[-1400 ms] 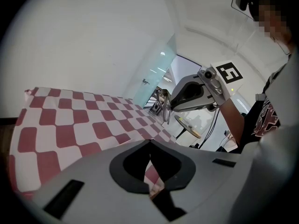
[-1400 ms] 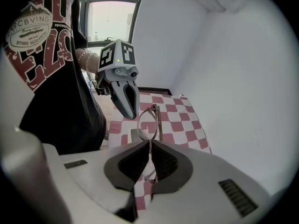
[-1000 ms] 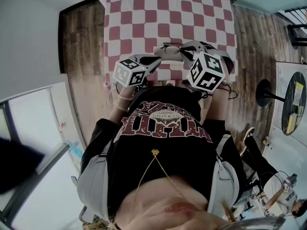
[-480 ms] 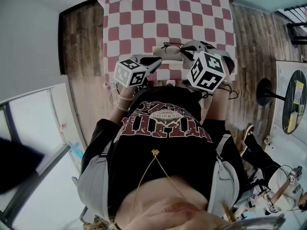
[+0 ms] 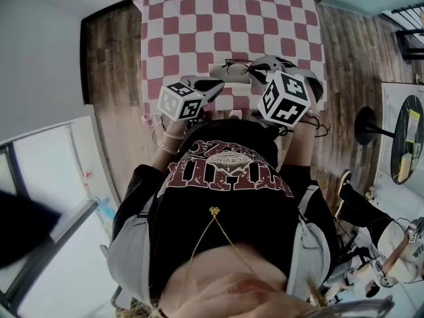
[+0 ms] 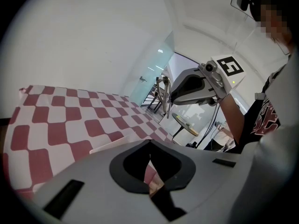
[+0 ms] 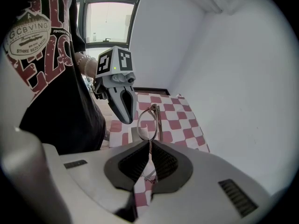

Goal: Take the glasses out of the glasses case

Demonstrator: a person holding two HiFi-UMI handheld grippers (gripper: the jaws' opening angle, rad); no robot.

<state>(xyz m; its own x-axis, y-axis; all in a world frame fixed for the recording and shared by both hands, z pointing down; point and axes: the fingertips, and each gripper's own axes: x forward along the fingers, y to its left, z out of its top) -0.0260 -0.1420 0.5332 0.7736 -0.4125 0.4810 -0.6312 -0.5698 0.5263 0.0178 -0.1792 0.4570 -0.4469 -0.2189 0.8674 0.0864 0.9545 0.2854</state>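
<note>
My right gripper (image 7: 149, 146) is shut on a thin-framed pair of glasses (image 7: 148, 121) and holds it in the air above the checkered table. In the head view the glasses (image 5: 236, 63) hang over the pale glasses case (image 5: 222, 77), with the right gripper (image 5: 254, 69) just to their right. The left gripper (image 5: 217, 84) is beside the case's near edge, jaws shut with nothing between them. From the left gripper view, the case (image 6: 110, 144) lies just ahead of the left gripper (image 6: 150, 181), and the right gripper (image 6: 174, 93) holds the glasses (image 6: 164, 93) up beyond it.
The red-and-white checkered cloth (image 5: 232, 18) covers a small table on a wooden floor (image 5: 116, 65). A round black side table (image 5: 405, 141) stands to the right. My body is close against the table's near edge.
</note>
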